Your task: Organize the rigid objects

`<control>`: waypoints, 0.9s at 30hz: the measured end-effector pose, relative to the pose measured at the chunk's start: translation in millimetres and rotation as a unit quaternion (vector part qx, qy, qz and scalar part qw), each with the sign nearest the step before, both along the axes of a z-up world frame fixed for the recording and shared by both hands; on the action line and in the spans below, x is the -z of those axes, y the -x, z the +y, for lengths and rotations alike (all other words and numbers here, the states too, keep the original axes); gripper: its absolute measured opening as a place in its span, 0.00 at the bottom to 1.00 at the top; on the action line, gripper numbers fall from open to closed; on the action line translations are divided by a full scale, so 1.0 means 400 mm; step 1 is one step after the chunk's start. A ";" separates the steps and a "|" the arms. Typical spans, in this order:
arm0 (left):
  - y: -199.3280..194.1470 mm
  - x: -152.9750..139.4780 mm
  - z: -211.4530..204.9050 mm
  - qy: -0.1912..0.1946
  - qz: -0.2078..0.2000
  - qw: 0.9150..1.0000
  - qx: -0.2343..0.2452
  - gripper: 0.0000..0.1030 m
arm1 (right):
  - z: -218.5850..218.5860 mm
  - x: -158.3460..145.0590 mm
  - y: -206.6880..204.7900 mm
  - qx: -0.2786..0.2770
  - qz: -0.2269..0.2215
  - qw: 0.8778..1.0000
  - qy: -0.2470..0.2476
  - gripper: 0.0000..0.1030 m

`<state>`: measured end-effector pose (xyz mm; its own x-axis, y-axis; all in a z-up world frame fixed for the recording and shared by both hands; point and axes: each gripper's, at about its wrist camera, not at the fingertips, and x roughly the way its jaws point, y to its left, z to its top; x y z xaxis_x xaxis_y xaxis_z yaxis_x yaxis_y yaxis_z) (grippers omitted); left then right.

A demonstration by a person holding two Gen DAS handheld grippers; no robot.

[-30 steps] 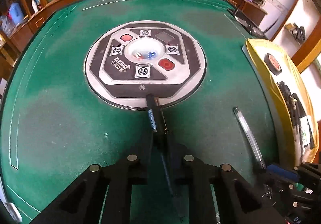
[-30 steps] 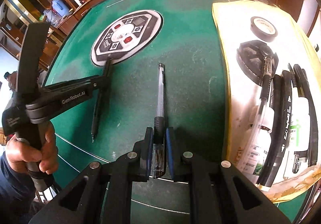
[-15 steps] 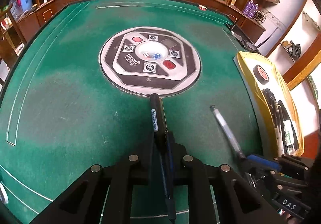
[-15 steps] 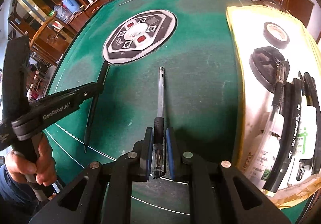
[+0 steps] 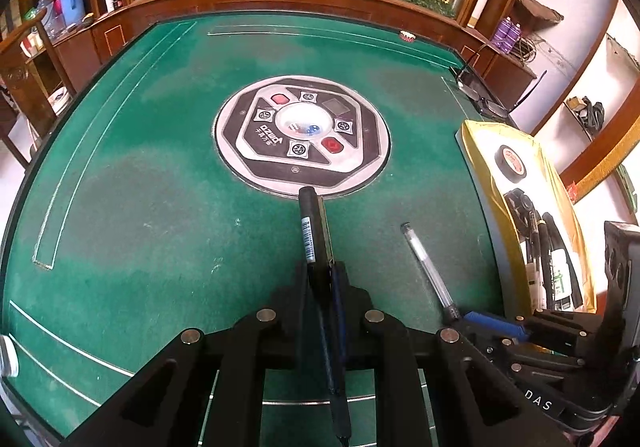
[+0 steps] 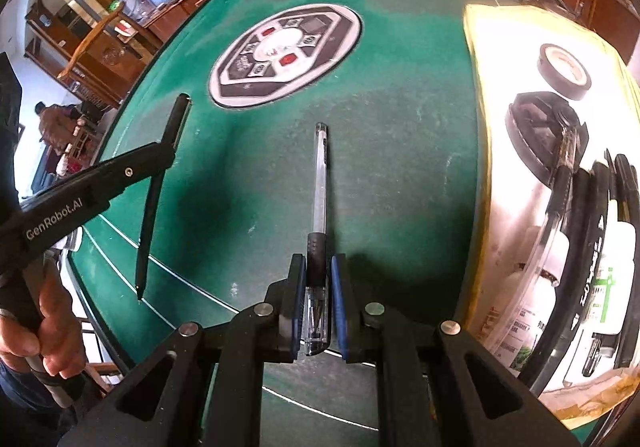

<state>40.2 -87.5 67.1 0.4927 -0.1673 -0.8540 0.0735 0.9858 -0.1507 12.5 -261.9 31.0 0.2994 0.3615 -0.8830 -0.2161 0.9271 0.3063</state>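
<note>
My left gripper [image 5: 323,279] is shut on a black pen [image 5: 311,231], held off the green felt with its cap end pointing toward the table's middle. From the right wrist view that black pen [image 6: 160,183] hangs tip-down in the left gripper [image 6: 160,155]. My right gripper [image 6: 317,267] is shut on a clear pen [image 6: 320,175] at its black grip; the barrel points away over the felt. In the left wrist view the clear pen [image 5: 426,263] sits at right, in the right gripper [image 5: 460,315].
A round dice console [image 5: 302,135] is set in the middle of the green table [image 5: 140,207]. A yellow-rimmed tray [image 6: 500,59] at the right holds a tape roll [image 6: 564,71], bottles and several pens. A person's hand [image 6: 44,327] grips the left handle. Wooden rim and shelves surround the table.
The left gripper has lifted with the black pen and drawn back from the dice console. The right gripper has stayed in place, rolling slightly with the clear pen.
</note>
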 end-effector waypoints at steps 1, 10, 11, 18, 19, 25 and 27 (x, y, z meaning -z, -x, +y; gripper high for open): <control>0.003 -0.003 0.001 -0.001 -0.001 1.000 -0.003 0.11 | 0.000 -0.005 0.000 -0.003 -0.002 1.000 -0.004 0.12; 0.028 -0.031 0.009 0.001 -0.013 1.000 -0.025 0.11 | 0.014 -0.035 0.004 -0.032 -0.013 0.999 -0.009 0.12; 0.031 -0.033 0.010 0.002 -0.014 1.000 -0.026 0.11 | 0.015 -0.034 0.003 -0.034 -0.012 0.999 -0.009 0.12; 0.044 -0.037 0.027 0.009 -0.017 0.999 -0.040 0.11 | 0.031 -0.011 0.007 -0.051 0.001 0.999 0.010 0.12; 0.044 -0.038 0.029 0.010 -0.018 0.999 -0.042 0.11 | 0.032 -0.006 0.007 -0.053 0.003 0.999 0.013 0.12; 0.043 -0.040 0.040 0.009 -0.019 0.999 -0.051 0.11 | 0.040 0.017 0.003 -0.058 0.016 0.998 0.029 0.12; 0.041 -0.041 0.044 0.009 -0.019 0.998 -0.052 0.11 | 0.043 0.024 -0.001 -0.059 0.019 0.998 0.033 0.12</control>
<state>23.9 -69.9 83.6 0.5407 -0.1285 -0.8313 -0.0235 0.9856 -0.1677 12.8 -244.9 21.6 0.2243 0.3333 -0.9158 -0.3153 0.9140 0.2554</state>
